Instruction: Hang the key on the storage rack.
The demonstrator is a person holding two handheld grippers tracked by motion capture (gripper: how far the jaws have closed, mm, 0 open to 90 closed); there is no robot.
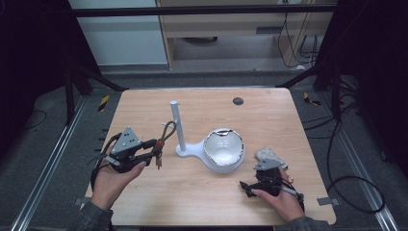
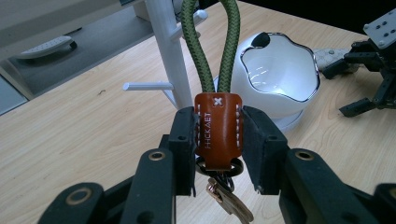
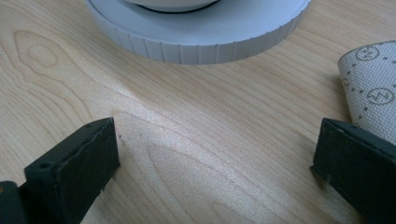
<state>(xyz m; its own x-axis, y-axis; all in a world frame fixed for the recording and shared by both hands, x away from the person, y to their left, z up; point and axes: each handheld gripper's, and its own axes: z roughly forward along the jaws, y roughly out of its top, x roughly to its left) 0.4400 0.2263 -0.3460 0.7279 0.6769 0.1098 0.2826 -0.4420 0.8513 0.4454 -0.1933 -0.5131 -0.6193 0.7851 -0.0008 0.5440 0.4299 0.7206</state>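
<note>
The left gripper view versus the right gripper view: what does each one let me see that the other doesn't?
Left gripper view: a brown leather key fob with a green cord loop, clamped between the jaws, a white peg stand and the white bowl's inside. Right gripper view: open jaws over bare wood, a patterned cloth at the edge. Both: the wooden table and the white bowl's base.

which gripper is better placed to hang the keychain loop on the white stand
Left. The left gripper is shut on the keychain, its loop up beside the stand. The right gripper is open, low by the bowl base.
</note>
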